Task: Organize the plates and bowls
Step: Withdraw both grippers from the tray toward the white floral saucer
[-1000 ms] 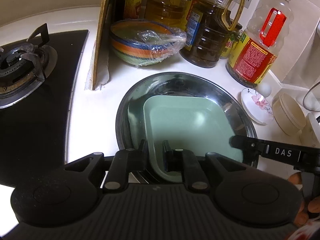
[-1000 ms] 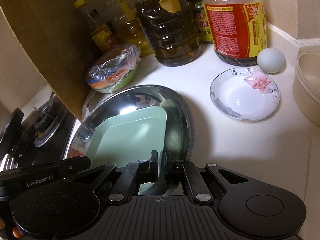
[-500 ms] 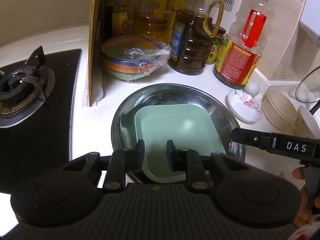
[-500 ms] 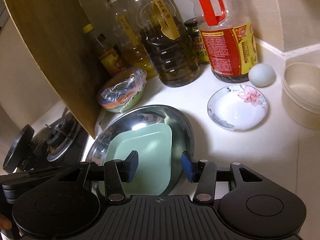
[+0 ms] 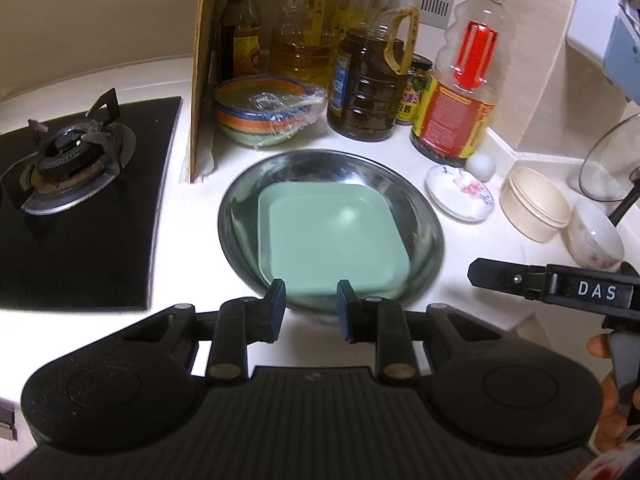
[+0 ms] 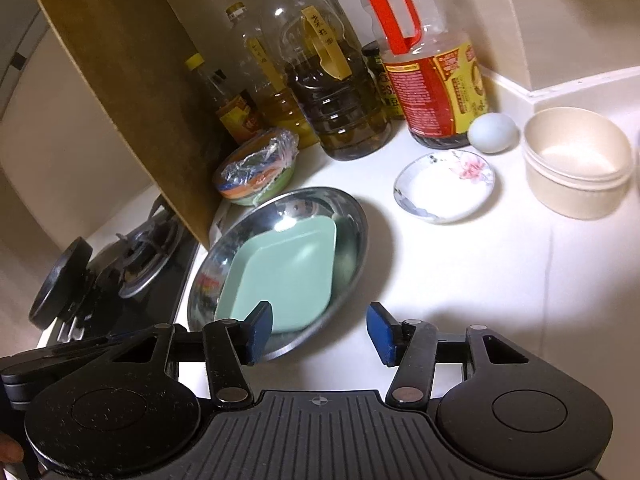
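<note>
Two grippers, left (image 5: 308,306) and right (image 6: 320,332), hover spread and empty over a square matte-green plate (image 5: 332,242) nested in a shiny round steel dish (image 5: 424,216).

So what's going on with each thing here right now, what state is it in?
left gripper: open, empty
right gripper: open wide, empty
green square plate: lying inside the steel dish
steel dish: flat on the counter
striped bowl: covered with plastic wrap
floral saucer: empty
cream tub: lidless, empty
stove burner: unlit
</note>
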Demonstrator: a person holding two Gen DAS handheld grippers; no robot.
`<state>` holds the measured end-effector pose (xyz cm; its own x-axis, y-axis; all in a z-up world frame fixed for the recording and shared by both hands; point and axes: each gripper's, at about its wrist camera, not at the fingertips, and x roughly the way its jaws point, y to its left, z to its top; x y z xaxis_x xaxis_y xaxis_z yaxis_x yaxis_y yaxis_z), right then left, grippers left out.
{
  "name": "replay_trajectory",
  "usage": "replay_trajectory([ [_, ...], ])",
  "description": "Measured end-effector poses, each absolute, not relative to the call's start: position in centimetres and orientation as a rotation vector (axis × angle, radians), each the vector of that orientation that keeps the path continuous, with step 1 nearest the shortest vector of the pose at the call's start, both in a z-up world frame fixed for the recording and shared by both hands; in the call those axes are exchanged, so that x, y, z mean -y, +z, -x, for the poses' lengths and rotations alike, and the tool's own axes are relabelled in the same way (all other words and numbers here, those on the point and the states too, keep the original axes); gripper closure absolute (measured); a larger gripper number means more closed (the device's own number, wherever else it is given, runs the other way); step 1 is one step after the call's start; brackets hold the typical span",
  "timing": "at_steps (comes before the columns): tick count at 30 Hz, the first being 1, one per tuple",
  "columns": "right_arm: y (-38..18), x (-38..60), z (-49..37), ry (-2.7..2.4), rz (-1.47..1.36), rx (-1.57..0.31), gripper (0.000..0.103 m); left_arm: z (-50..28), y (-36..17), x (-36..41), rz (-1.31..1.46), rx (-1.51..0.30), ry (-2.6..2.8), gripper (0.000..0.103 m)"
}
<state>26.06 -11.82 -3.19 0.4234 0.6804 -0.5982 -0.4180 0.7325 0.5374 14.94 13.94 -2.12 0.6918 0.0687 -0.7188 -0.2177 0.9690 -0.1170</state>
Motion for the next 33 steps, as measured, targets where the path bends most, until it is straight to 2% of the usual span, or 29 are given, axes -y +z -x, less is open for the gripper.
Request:
replay_trajectory([
  [15, -3.0, 18.3, -19.9, 0.686, -0.325, -0.908, 0.050, -8.7, -2.3, -8.3, 0.200, -0.813, 0.143, 0.079],
  [33, -3.6, 25.3, -16.4, 0.566, -0.326, -0.913, 0.050, -7.0, -2.9, -2.2, 0.157, -0.845, 0.050, 0.079],
])
